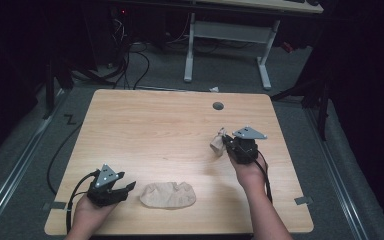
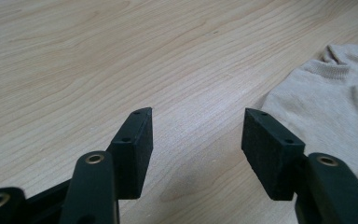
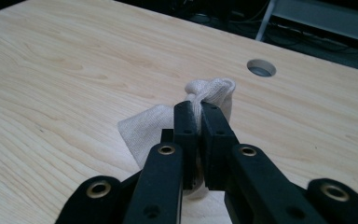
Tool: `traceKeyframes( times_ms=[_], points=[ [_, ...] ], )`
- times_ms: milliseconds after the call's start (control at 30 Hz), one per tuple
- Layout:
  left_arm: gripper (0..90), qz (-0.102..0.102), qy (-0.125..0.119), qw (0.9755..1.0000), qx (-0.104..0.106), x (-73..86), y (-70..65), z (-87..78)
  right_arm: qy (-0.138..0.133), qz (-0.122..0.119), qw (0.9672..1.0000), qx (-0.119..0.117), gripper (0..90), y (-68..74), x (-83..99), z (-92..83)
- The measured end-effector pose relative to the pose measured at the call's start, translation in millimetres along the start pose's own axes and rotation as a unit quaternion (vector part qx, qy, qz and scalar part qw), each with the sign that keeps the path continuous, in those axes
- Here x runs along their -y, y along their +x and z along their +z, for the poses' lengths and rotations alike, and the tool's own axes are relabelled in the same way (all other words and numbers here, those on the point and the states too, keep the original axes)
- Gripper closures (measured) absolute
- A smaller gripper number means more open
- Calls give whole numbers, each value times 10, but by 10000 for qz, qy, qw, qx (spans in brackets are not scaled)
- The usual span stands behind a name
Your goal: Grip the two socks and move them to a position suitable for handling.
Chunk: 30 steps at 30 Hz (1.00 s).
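A beige sock point(image 1: 218, 142) hangs bunched from my right gripper point(image 1: 228, 142) above the right half of the wooden table point(image 1: 150, 125). In the right gripper view the jaws of my right gripper point(image 3: 198, 106) are shut on that sock point(image 3: 144, 128), whose cuff pokes out past the tips. A second beige sock point(image 1: 168, 195) lies flat near the front edge. My left gripper point(image 1: 128, 187) rests just left of it, open. In the left gripper view the left gripper point(image 2: 196, 116) has bare wood between its jaws, and the flat sock point(image 2: 326, 100) lies to the right.
A round cable hole point(image 1: 218, 106) sits near the table's far edge, also seen as the hole point(image 3: 261, 68) in the right gripper view. Beyond the table stand a white desk frame point(image 1: 265, 60) and floor cables point(image 1: 130, 60). Dark surroundings on both sides.
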<state>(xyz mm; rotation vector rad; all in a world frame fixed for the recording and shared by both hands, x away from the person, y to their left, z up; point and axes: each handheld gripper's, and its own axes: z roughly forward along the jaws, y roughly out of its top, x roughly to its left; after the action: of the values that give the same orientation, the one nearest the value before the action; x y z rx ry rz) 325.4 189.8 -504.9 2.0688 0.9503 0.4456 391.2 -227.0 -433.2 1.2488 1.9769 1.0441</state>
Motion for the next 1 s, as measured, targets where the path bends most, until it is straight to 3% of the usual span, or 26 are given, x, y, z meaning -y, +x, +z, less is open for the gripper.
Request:
traceKeyframes(
  times_ms=[300, 567, 1000],
  points=[
    [439, 0, -12, 10000, -1, 0, 2, 2, -187, -141, 9996, -180, 862, 165, -182, -32],
    [439, -24, -34, 10000, -8, 1, 15, -15, -251, -322, 9984, -403, 862, 390, -270, 55],
    [445, -30, -58, 10000, -28, -3, 22, -28, -239, -590, 9930, -999, 862, 948, -360, 286]
  ],
)
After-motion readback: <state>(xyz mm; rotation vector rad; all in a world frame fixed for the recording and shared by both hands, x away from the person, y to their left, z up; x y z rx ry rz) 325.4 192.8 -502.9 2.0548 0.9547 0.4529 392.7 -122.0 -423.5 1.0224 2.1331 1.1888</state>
